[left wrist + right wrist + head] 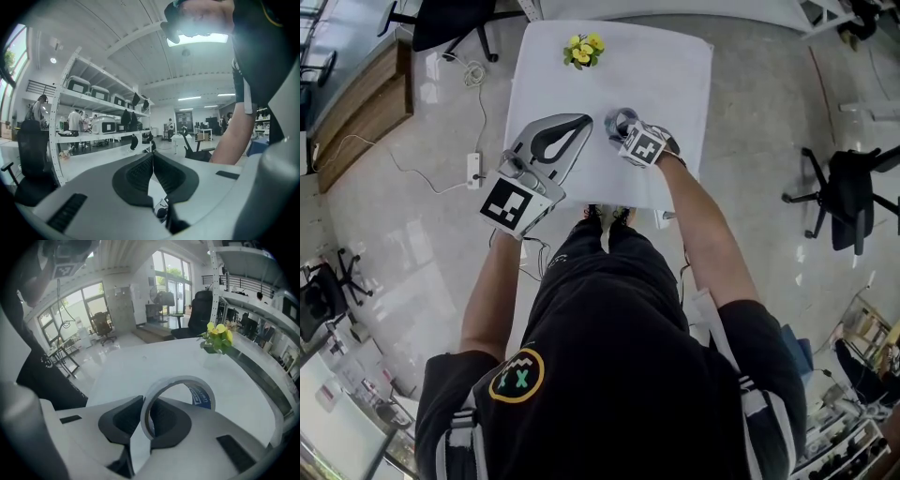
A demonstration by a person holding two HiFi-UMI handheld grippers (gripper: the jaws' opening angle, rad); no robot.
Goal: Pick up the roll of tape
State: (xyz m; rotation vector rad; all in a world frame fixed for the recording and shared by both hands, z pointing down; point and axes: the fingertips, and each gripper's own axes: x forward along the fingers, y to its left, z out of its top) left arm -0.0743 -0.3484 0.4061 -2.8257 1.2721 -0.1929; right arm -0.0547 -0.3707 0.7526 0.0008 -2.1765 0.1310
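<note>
Over the near half of the white bench, the left hand-held gripper has its jaws pressed together on nothing. The right hand-held gripper is clamped on the wall of the roll of tape. Yellow flowers stand near the far edge.

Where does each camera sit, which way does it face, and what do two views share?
Head view: on the head, steeply down at the table; shows torso, arms, left gripper, right gripper.
Left gripper view: on the left gripper, facing level at shelves; shows shut jaws, a forearm.
Right gripper view: on the right gripper, tilted down at the table; jaws pinch the tape.
Shared: head and right gripper views both show the flowers.
</note>
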